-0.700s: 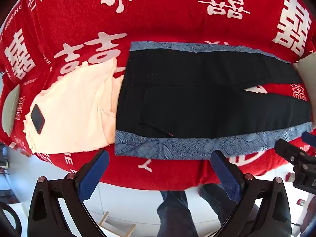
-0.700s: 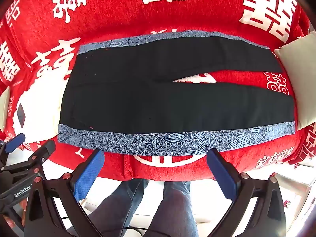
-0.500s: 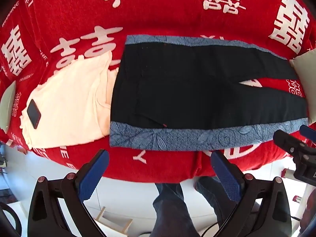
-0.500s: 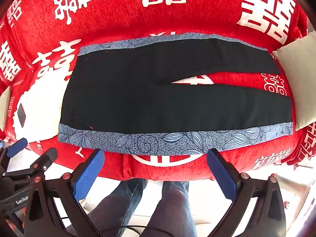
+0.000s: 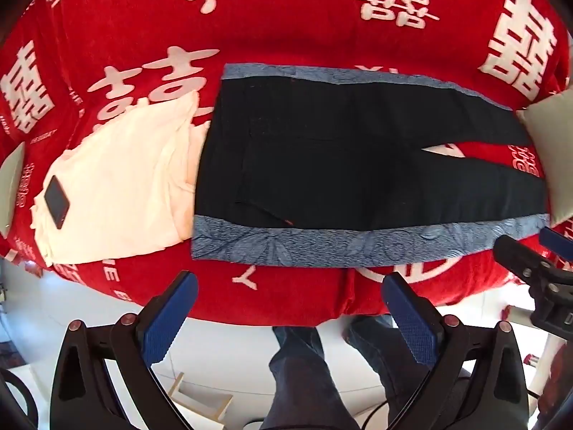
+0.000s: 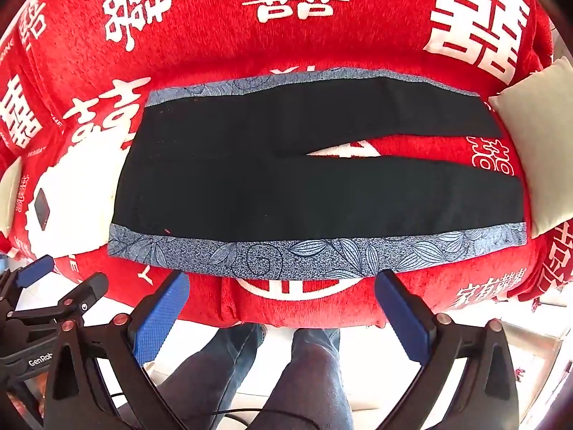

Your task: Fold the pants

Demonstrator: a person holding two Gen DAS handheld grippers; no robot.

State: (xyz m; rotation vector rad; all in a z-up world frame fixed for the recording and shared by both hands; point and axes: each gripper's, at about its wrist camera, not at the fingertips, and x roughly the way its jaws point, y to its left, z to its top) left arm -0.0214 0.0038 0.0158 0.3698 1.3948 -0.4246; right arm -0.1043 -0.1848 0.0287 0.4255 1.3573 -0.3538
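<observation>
Black pants point(image 5: 343, 165) point(image 6: 286, 179) with blue leaf-patterned side stripes lie flat and spread on a red sofa cover point(image 5: 286, 18) point(image 6: 215, 36), waist at the left, legs pointing right with a small gap between them. My left gripper point(image 5: 293, 286) hovers open above the sofa's front edge, near the waist end. My right gripper point(image 6: 283, 285) is open too, over the front edge below the near stripe. Nothing sits between either pair of blue pads. Each gripper shows at the edge of the other's view.
A folded cream garment point(image 5: 118, 193) point(image 6: 75, 200) with a dark phone point(image 5: 56, 201) on it lies just left of the waistband. A pale cushion point(image 5: 551, 157) point(image 6: 540, 143) sits at the leg ends. A person's legs point(image 6: 286, 376) stand on the white floor in front.
Both grippers drifted slightly toward the sofa, so the pants sit a little higher in the left view. Jaws stayed open.
</observation>
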